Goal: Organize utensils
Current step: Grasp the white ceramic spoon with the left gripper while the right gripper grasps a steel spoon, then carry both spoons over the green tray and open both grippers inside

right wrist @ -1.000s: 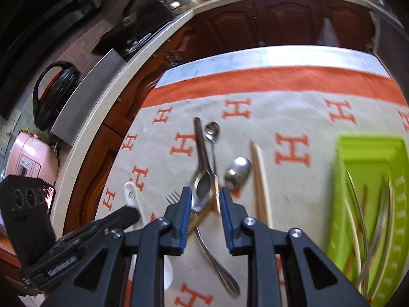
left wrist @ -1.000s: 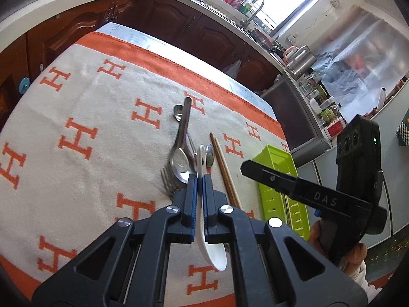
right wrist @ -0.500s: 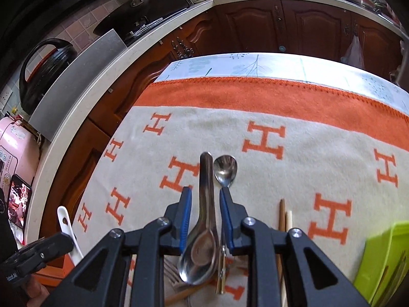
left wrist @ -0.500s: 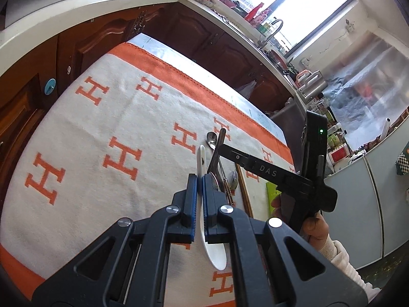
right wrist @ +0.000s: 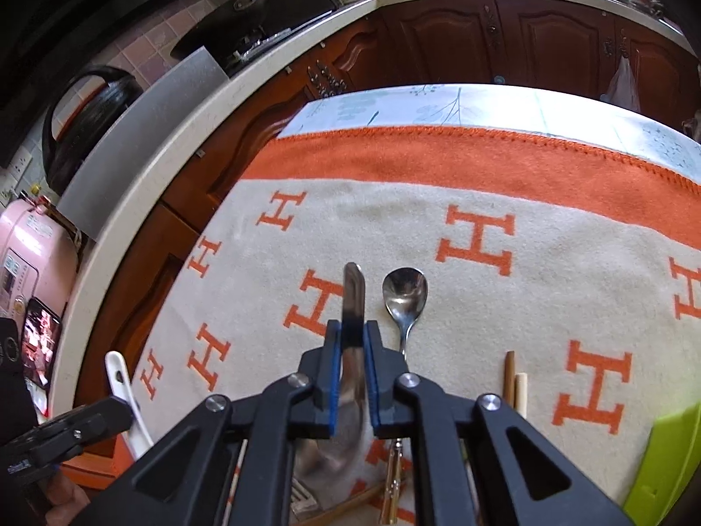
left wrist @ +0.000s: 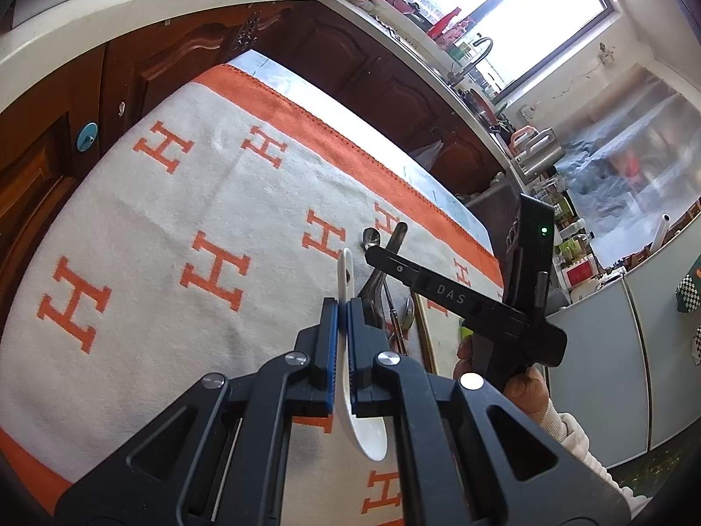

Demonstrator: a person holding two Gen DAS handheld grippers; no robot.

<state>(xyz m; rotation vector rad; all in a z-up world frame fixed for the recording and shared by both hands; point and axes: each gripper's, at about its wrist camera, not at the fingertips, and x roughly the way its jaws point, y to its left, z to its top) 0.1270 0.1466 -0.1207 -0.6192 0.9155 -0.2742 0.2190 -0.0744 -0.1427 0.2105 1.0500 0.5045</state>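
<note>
Three metal spoons [right wrist: 404, 296], one white spoon [left wrist: 348, 302], two chopsticks [right wrist: 509, 377], one fork [right wrist: 302, 497]

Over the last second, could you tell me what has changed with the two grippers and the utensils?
The right gripper closed on the steel spoon, which it straddled open a second ago, and lifted it. The left gripper rose, still clamping the white spoon. The small spoon and chopsticks stayed on the blanket.

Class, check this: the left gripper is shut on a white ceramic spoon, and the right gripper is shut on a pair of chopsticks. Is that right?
Not quite. The left gripper does grip the white ceramic spoon, but the right gripper is shut on a metal spoon's handle. The right wrist view shows the chopsticks lying on the blanket.
</note>
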